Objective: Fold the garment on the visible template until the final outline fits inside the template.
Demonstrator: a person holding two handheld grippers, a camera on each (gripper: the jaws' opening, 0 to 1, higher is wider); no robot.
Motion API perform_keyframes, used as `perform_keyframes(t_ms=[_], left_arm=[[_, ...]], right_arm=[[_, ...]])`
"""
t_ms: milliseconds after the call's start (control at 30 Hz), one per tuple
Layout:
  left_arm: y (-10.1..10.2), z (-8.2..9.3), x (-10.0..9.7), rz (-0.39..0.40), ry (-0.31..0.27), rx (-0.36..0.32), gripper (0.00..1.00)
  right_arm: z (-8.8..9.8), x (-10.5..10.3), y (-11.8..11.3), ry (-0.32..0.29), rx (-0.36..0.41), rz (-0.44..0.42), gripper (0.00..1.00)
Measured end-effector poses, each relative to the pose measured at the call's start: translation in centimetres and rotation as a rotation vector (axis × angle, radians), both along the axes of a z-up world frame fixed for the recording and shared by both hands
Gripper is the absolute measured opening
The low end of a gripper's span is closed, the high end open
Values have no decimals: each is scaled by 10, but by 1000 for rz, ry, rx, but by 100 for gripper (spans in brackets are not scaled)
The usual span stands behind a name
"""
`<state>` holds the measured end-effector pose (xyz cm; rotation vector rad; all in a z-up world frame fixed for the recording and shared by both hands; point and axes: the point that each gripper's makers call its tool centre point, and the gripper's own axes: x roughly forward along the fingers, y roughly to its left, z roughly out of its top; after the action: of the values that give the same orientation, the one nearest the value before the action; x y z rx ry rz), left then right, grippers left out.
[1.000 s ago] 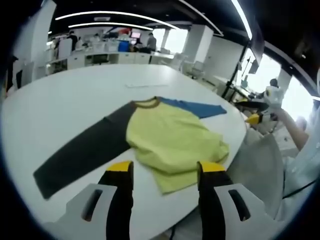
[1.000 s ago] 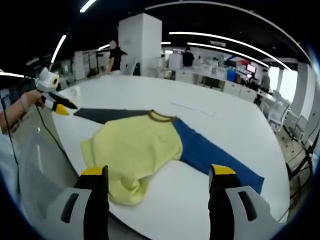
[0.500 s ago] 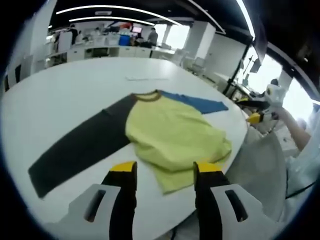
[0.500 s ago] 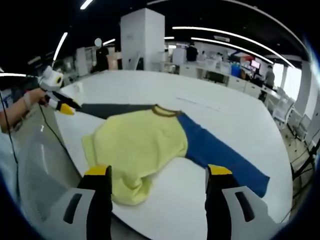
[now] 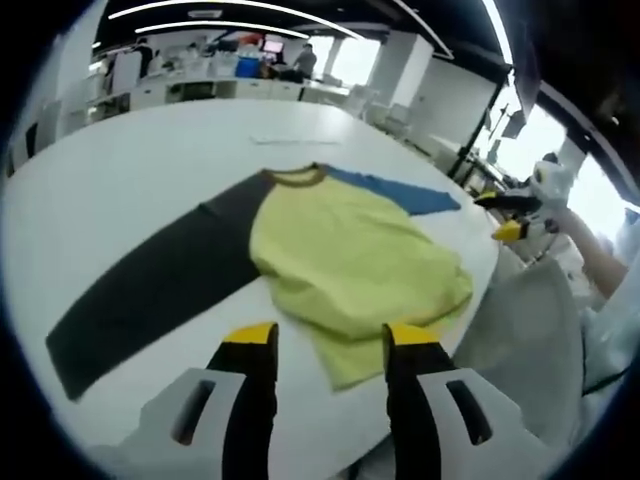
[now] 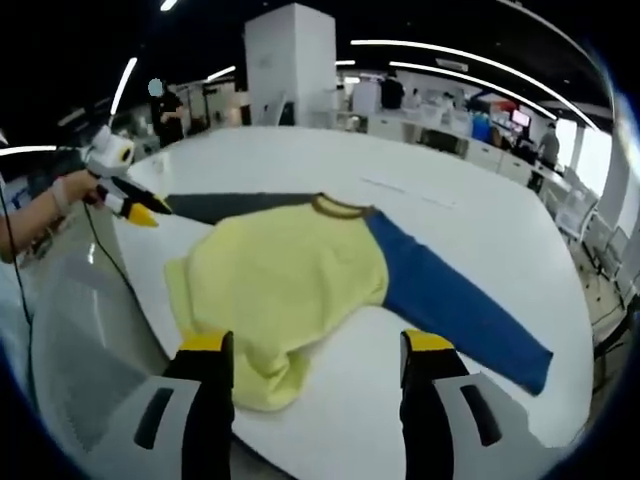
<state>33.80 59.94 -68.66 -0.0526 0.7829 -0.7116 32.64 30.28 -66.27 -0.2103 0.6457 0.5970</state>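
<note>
A long-sleeved shirt (image 5: 345, 255) lies spread on a white round worktop (image 5: 120, 170), and everything else can be placed from that shirt. Its body is pale yellow, rumpled and bunched toward the hem, with a brown collar (image 5: 297, 177) on the side away from the worktop's near edge. One sleeve is dark grey (image 5: 150, 285) and runs straight out from the shoulder; the other sleeve is blue (image 6: 455, 305) and stretches out the opposite way. The hem of the yellow body reaches close to the worktop's near edge.

In the left gripper view the left gripper (image 5: 325, 345) hangs just short of the shirt's hem, its yellow-tipped black jaws spread with nothing between them, the hem showing in the gap. In the right gripper view the right gripper (image 6: 315, 355) sits likewise at the hem side of the shirt, jaws spread and empty, one tip over the crumpled yellow corner and the other over bare worktop beside the blue sleeve.

Each gripper also appears in the other's view: the right gripper (image 5: 520, 215) is held in a hand beyond the end of the blue sleeve, off the worktop's edge, and the left gripper (image 6: 125, 190) is held in a hand with its tip near the end of the dark grey sleeve.

Beyond the shirt's collar a thin pale strip (image 6: 405, 192) lies on the worktop, too faint to identify. Past the worktop an open office shows desks, a white pillar (image 6: 290, 65) and ceiling light strips
</note>
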Motion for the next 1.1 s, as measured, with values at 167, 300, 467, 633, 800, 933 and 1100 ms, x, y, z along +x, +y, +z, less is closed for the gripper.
perform_keyframes(t_ms=[167,300,467,633,800,933,1100], left_arm=[[-2,-8,1,-4,18,0,34],[-3,-14,4,6,38,-9,31],[-5,-24,7,9,59,-10,29],[-8,-32,10,18,81,-27,25],[-11,-40,12,25,100,-27,25],[-13,-46,13,38,119,-41,24],[-16,-52,13,46,135,-43,23]], right_arm=[[-8,3,5,32,7,14,58],[-15,5,8,49,6,29,55],[-25,8,10,69,-2,48,50],[-32,8,16,104,48,51,47],[-40,10,17,122,52,52,43],[-45,10,19,132,51,56,40],[-58,6,21,170,45,64,35]])
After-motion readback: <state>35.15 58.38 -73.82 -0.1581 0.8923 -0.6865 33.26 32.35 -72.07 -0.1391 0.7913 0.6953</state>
